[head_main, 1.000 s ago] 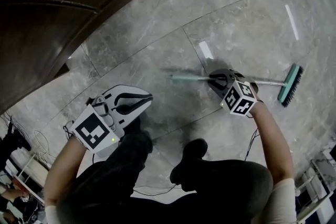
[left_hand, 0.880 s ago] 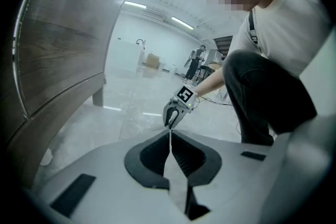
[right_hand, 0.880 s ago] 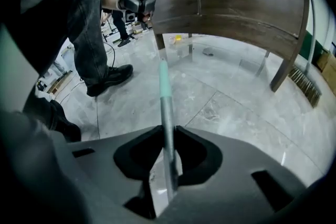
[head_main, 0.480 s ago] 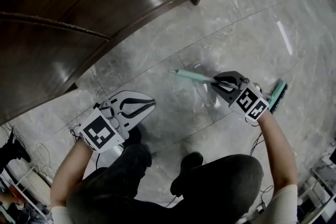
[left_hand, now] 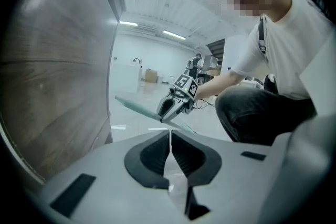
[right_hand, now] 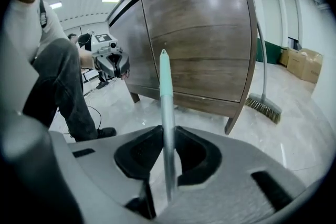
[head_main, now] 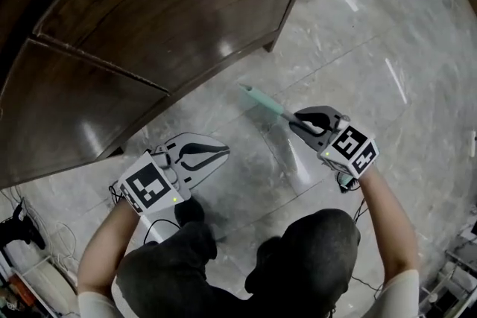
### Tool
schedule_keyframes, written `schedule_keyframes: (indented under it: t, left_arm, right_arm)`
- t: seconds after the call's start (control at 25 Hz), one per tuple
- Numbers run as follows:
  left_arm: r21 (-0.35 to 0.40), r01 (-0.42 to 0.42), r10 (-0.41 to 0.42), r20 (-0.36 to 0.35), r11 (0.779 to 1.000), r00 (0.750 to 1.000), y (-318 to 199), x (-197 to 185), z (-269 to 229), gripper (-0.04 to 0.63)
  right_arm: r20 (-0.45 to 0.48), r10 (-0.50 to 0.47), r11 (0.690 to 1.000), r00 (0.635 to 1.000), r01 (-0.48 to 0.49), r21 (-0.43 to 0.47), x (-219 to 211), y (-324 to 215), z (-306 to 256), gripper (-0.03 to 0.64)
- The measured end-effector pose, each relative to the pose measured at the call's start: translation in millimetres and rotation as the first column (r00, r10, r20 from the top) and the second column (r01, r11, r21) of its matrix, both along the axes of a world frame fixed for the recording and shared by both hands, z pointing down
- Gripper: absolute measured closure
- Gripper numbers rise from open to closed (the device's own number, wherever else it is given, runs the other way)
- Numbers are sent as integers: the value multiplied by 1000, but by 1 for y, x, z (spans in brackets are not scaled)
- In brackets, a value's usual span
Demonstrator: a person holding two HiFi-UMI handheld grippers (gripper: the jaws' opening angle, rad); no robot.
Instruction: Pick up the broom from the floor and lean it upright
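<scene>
Two tongs are held up off the grey marble floor [head_main: 417, 48], both in front of the dark wooden cabinet [head_main: 171, 18]. The right tongs [head_main: 299, 120] are clenched on the broom [head_main: 259, 98], with the black pads pressing its thin metal shaft from both sides a little below the teal grip sleeve. The broom's teal end points toward the cabinet's near corner and stops short of it, with bare floor showing between. From there the shaft slants away from the cabinet and back through the tongs. Its brush end cannot be seen in the head view. In the right gripper view the shaft runs straight up the middle, with the cabinet's curved door panels behind it.

The left tongs [head_main: 221, 153] are clenched on nothing, their pads meeting edge to edge. They hover close to the cabinet's long front, well apart from the broom, and point roughly toward the right tongs.

The person [head_main: 298, 264], in dark trousers, is on the side of both tongs away from the cabinet. A second broom [right_hand: 264, 105] leans against the cabinet's corner, its stick upright along the cabinet's edge and its bristles on the floor.
</scene>
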State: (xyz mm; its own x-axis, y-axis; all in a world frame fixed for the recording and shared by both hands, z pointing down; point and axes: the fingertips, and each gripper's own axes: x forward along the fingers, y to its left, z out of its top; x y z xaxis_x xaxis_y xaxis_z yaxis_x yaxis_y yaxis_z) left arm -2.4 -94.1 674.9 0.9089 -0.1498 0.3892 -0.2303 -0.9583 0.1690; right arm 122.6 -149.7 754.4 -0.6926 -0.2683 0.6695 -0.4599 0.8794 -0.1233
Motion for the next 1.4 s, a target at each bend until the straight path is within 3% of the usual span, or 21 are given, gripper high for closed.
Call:
schedule_keyframes:
  t: [0.28,0.48,0.68,0.96,1.4]
  left_arm:
    - [9,32,-31,-76,999,997,-26,4,-60,583]
    - [68,55,-50,-75,996,996,-36,0,-84,583]
    - [68,107,-100,-96,992,990,-49,4,-119,583]
    - [84,108,-101,-88,991,991,-48,-7,-155,583]
    - [83,200,-186,-154,976,971,-57,-28,-200,583]
  right_arm:
    - [20,53,998,998,-53,25,-10,-25,-52,538]
    - [70,133,990,989,-136,33,-10,-44,-88,538]
    - [118,172,984,978,-176,22,-14,-64,-120,538]
    - [184,224,974,957,-223,-26,-32,-86,-152,538]
    - [276,225,971,934,-238,14,-70,-100,-207,539]
